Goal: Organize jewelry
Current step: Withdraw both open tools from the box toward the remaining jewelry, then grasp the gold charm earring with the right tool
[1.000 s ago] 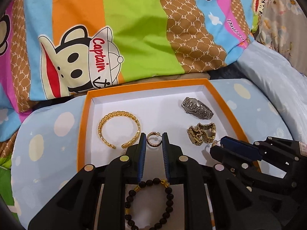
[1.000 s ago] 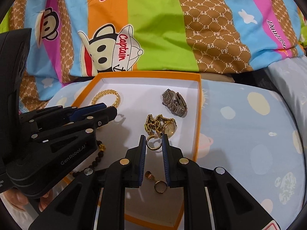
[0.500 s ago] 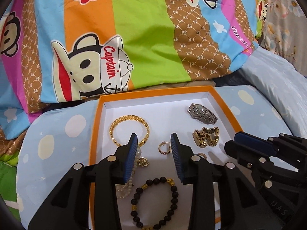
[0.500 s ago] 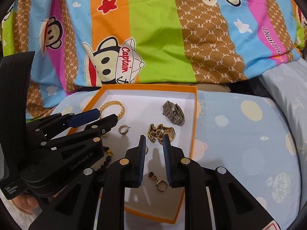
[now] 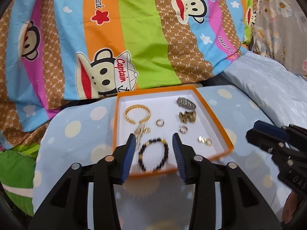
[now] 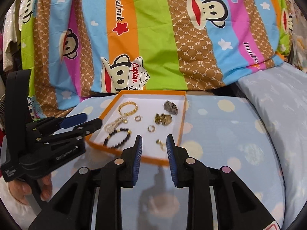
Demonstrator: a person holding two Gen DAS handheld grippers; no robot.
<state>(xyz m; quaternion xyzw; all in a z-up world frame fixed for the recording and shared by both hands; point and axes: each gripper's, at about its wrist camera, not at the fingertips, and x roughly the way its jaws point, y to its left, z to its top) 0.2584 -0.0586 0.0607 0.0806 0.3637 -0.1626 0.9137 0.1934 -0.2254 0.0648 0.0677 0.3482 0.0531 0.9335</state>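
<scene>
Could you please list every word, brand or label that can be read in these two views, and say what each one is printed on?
"Captain": on the cartoon monkey's cap on the striped blanket.
"Daul frank": on the blanket's orange stripe.
"PF": repeated on the blanket's brown stripes.
"GenRobot.AI": on the left gripper, blurred.
"DAS": on the right gripper, cut off.
Small white label on the left gripper: unreadable.

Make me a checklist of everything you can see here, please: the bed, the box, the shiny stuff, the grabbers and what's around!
Surface: blue dotted cushion, bearing the tray.
Job's things: orange tray holds gold bangle, bead bracelet, pearl strand, two watches, hoops, small rings.
Clutter: nothing seen.
Grippers: left gripper and right gripper both opening, nothing between them.
Cables: nothing seen.
Surroundings: striped monkey blanket, pale blue pillow.
</scene>
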